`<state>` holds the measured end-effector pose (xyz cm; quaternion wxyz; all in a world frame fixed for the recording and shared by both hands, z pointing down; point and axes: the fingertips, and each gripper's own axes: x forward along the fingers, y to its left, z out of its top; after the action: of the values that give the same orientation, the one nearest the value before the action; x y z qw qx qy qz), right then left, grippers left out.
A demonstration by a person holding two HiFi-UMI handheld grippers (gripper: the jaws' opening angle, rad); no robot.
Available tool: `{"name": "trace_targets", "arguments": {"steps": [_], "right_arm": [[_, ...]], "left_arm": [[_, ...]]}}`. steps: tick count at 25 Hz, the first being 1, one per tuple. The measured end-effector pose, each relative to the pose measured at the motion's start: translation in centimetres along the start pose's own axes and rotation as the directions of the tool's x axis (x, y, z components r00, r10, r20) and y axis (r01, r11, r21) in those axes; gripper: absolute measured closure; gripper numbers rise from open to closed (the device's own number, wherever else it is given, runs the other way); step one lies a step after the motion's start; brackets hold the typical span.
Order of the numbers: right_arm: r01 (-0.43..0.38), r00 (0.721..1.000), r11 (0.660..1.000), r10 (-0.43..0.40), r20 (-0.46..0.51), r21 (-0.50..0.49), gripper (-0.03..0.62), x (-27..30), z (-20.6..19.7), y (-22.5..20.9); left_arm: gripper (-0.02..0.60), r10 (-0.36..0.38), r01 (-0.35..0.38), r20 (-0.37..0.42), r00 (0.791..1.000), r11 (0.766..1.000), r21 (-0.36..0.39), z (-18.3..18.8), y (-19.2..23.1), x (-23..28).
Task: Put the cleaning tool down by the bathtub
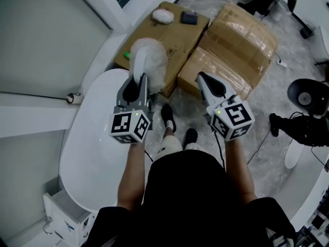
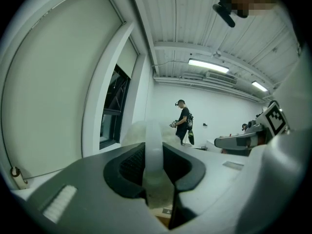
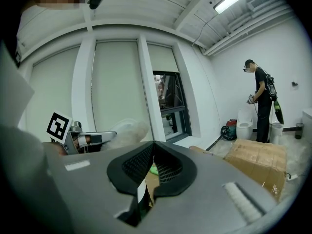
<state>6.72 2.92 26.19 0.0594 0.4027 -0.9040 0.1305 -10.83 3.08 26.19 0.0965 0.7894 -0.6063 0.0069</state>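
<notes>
The cleaning tool is a white fluffy duster head (image 1: 149, 57) on a white handle (image 2: 153, 152). My left gripper (image 1: 138, 80) is shut on that handle and holds the tool upright, above the right end of the white bathtub (image 1: 95, 143) and the near edge of a flat cardboard box (image 1: 169, 40). In the left gripper view the handle runs up between the jaws of the left gripper (image 2: 155, 155), with the fluffy head (image 2: 139, 130) behind it. My right gripper (image 1: 201, 76) hangs to the right over the floor, shut and holding nothing. The right gripper view shows that gripper (image 3: 153, 156) with pads together.
On the flat cardboard box lie a white fluffy pad (image 1: 163, 16), a dark object (image 1: 189, 18) and a small green item (image 1: 126, 55). A film-wrapped box (image 1: 234, 45) lies beside it. Another person (image 3: 261, 99) stands by a toilet (image 3: 243, 126). An office chair (image 1: 308, 94) is at right.
</notes>
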Motion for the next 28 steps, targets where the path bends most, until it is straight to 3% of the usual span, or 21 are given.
{"name": "trace_targets", "arguments": {"steps": [18, 28], "right_arm": [[0.116, 0.993, 0.993, -0.116, -0.014, -0.006, 0.585, 13.0, 3.8, -2.6], [0.197, 0.98, 0.98, -0.196, -0.033, 0.017, 0.585, 17.1, 4.1, -4.0]], "left_arm": [[0.499, -0.13, 0.13, -0.034, 0.991, 0.991, 0.006, 1.4, 9.8, 12.9], [0.499, -0.198, 0.198, -0.055, 0.979, 0.98, -0.008, 1.6, 13.0, 17.7]]}}
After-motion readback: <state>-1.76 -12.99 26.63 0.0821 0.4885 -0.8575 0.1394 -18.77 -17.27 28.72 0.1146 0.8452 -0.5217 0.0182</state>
